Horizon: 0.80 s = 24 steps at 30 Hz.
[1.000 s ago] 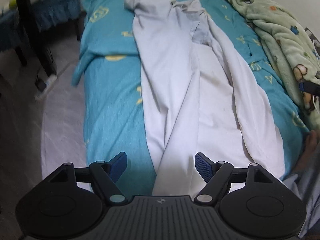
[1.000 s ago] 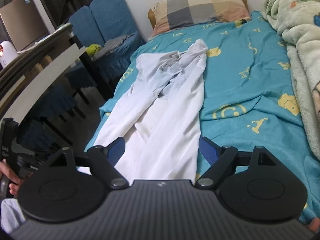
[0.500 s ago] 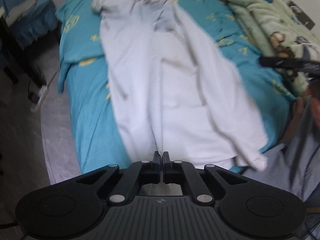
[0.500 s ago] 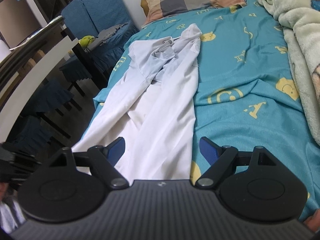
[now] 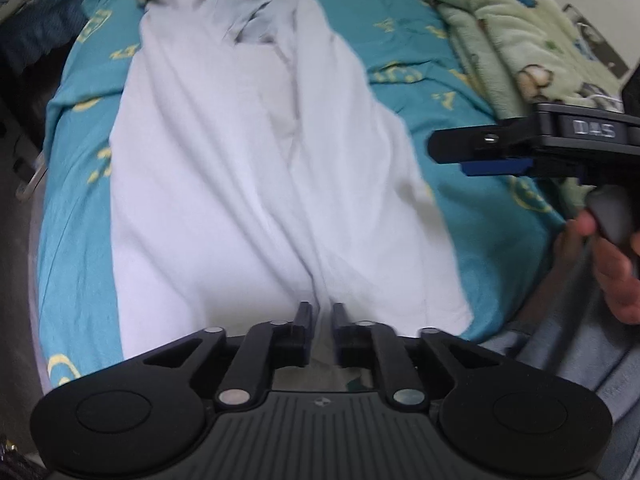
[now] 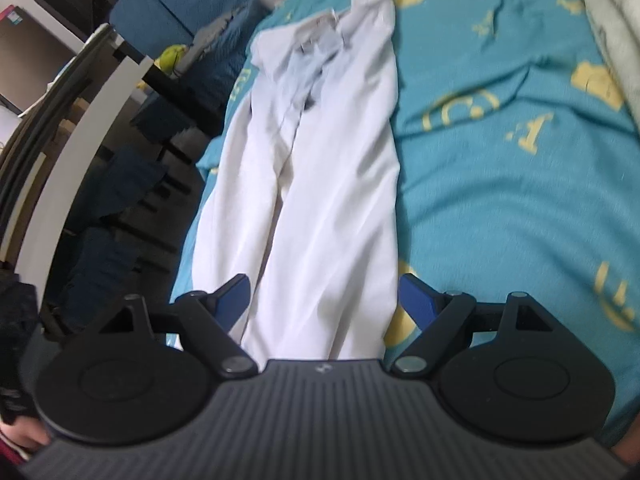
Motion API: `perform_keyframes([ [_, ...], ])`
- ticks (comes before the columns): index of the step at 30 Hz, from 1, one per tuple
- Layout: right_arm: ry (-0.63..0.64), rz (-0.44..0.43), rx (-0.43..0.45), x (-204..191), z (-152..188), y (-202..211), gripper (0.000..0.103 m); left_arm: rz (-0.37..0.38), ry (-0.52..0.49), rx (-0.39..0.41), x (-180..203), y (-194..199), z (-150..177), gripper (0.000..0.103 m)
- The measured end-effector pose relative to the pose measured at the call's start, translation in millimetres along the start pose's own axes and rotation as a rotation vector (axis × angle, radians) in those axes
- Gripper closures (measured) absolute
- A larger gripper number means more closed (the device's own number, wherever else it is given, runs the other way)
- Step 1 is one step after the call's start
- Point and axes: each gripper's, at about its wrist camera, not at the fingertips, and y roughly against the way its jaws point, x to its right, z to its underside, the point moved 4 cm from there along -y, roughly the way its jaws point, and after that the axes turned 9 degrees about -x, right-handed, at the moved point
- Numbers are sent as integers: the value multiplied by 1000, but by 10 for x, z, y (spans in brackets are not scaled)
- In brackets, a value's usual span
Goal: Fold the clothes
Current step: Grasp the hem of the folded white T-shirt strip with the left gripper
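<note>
A long white garment lies lengthwise on the teal bedsheet, its crumpled grey-lined end far from me. My left gripper is at the near hem with its fingers nearly together, and a pinch of white cloth runs up between them. In the right wrist view the same garment stretches away, and my right gripper stands open with its blue-padded fingers either side of the near hem. The right gripper also shows side-on at the right of the left wrist view, above the sheet, with a hand on it.
A green fleece blanket is heaped along the bed's right side. Blue chairs and a dark table with a white edge stand left of the bed. Grey floor runs beside the bed's left edge.
The left gripper went from open to shut at the hem, and its fingers now show a narrow gap with cloth in it. The right gripper moved forward and down over the hem, still open.
</note>
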Motion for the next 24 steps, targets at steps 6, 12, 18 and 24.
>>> perform_keyframes([
  [6, -20, 13, -90, 40, 86, -120, 20, 20, 125, 103, -361, 286, -23, 25],
  [12, -16, 41, -193, 42, 184, -251, 20, -131, 267, 100, -903, 280, -88, 22],
  [18, -1, 44, -275, 9, 256, -357, 21, -135, 293, -19, -1049, 92, -112, 22],
  [24, 10, 45, -351, -18, 319, -456, 21, -95, 308, -134, -1108, -88, -89, 28],
])
